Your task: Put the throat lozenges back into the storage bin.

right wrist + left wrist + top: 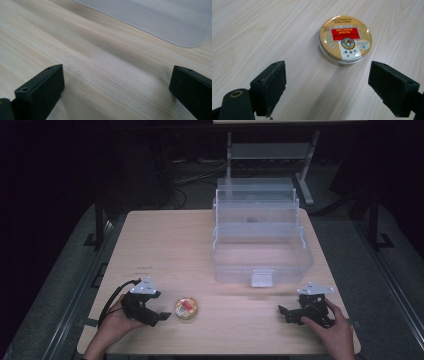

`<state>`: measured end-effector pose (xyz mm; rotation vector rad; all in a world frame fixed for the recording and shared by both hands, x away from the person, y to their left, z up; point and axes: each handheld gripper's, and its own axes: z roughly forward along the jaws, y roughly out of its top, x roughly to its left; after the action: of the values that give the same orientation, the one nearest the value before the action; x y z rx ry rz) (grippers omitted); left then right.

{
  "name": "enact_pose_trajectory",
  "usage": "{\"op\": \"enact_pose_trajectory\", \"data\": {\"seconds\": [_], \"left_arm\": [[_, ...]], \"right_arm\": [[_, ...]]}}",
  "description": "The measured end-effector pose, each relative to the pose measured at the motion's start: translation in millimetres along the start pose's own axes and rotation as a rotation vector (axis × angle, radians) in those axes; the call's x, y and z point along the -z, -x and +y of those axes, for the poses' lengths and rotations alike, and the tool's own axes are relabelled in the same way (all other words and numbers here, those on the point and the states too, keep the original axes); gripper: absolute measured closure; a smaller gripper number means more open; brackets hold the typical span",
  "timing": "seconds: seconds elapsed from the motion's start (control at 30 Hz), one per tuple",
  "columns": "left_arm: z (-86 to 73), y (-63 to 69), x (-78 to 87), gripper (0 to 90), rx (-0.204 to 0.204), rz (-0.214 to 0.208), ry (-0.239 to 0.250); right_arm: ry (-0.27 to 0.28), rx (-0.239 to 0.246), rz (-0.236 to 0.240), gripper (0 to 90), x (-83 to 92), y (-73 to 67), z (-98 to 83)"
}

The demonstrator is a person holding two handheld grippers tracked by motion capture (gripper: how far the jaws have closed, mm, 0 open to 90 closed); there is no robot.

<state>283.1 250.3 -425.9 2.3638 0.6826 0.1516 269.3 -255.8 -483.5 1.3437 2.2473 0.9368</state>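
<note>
— Black jaws are standing wide apart on the left claw, gripping nothing. It is sitting in the person's left hand near the front left corner of the counter, pointing to the right.

— And what is lying ahead of it?

— A small round tin is lying flat on the wood just beside the jaw tips, not touching them. In the left gripper view the tin is showing a gold lid with a red label and small print too fine to read, and it is resting beyond the gap between the jaws rather than inside it.

— How is the right claw doing?

— The right claw is also spread open and empty, held by the right hand near the front right corner and pointing left, toward the tin but well apart from it. In the right gripper view its two jaws are framing bare wood grain, with a frosted clear plastic edge crossing the top.

— What is that plastic?

— A clear plastic toolbox is standing open on the far right half of the counter, its tiered trays stepping up and back behind the deep lower bin. A white latch is hanging on its front wall. Something small and dark is lying in one of the upper trays; I cannot tell what it is.
</note>
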Motion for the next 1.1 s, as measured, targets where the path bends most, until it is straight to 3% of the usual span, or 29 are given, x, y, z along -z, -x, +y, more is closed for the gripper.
{"op": "enact_pose_trajectory", "data": {"seconds": [0.5,0.7,1.1], "left_arm": [[19.8,5.9,-8.4,14.3,-0.03,-0.035,-0.014],[29.4,7.7,-12.1,14.3,-0.06,-0.042,-0.051],[43.7,11.9,-22.2,14.2,-0.079,-0.082,-0.078]], "right_arm": [[0.0,0.0,0.0,0.0,0.0,0.0,0.0],[0.0,-0.001,0.0,0.0,0.0,0.0,0.0],[0.0,0.0,0.0,0.0,0.0,0.0,0.0]]}}
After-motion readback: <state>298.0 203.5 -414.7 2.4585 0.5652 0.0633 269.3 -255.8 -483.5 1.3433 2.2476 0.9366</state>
